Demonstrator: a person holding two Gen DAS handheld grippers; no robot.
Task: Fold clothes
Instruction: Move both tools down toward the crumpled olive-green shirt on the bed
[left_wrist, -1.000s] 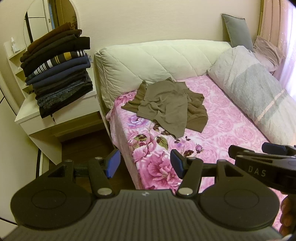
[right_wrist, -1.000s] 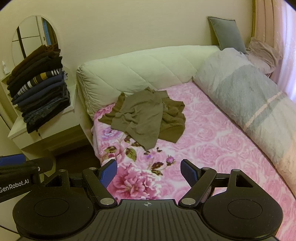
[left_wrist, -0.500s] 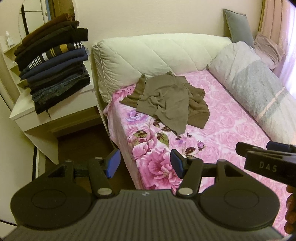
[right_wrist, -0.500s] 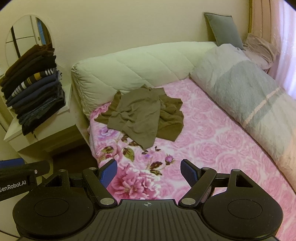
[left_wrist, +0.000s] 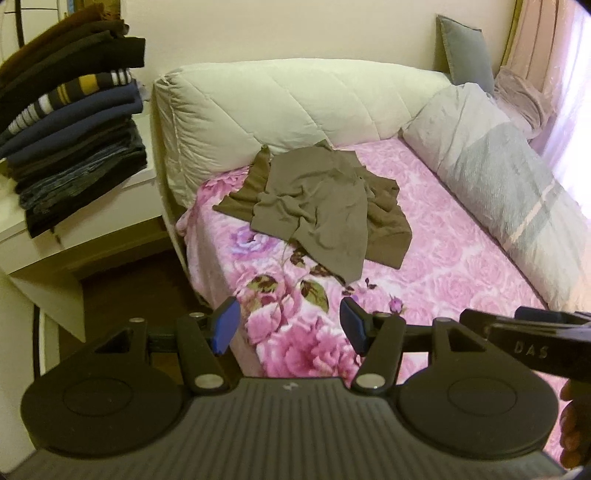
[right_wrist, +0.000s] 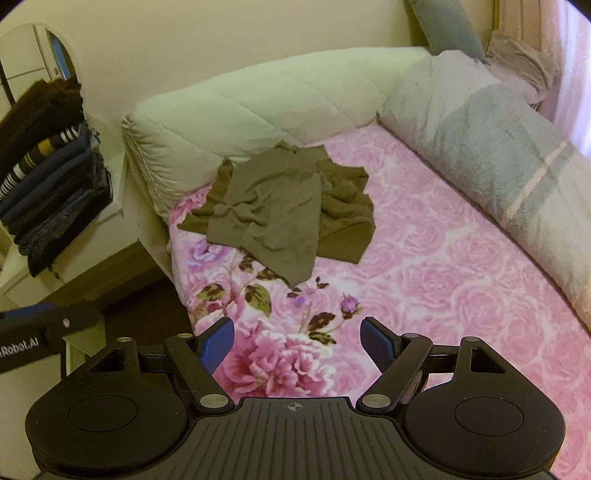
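Observation:
A crumpled olive-brown garment (left_wrist: 317, 206) (right_wrist: 280, 214) lies in a heap on the pink floral bedsheet (left_wrist: 436, 266) (right_wrist: 443, 280), close to the cream quilted headboard cushion. My left gripper (left_wrist: 289, 326) hangs open over the near corner of the bed, well short of the garment, nothing between its blue pads. My right gripper (right_wrist: 297, 343) is also open and empty, above the floral sheet in front of the garment. Each gripper shows at the edge of the other's view.
A tall stack of folded dark clothes (left_wrist: 70, 140) (right_wrist: 48, 173) sits on a white side table (left_wrist: 74, 236) left of the bed. A rolled grey-and-white duvet (left_wrist: 509, 184) runs along the bed's right side. A grey pillow (left_wrist: 465, 55) leans at the far wall.
Both grippers have moved forward and down toward the bed; the garment and the clothes stack look larger and nearer. Both sets of jaws stay equally wide.

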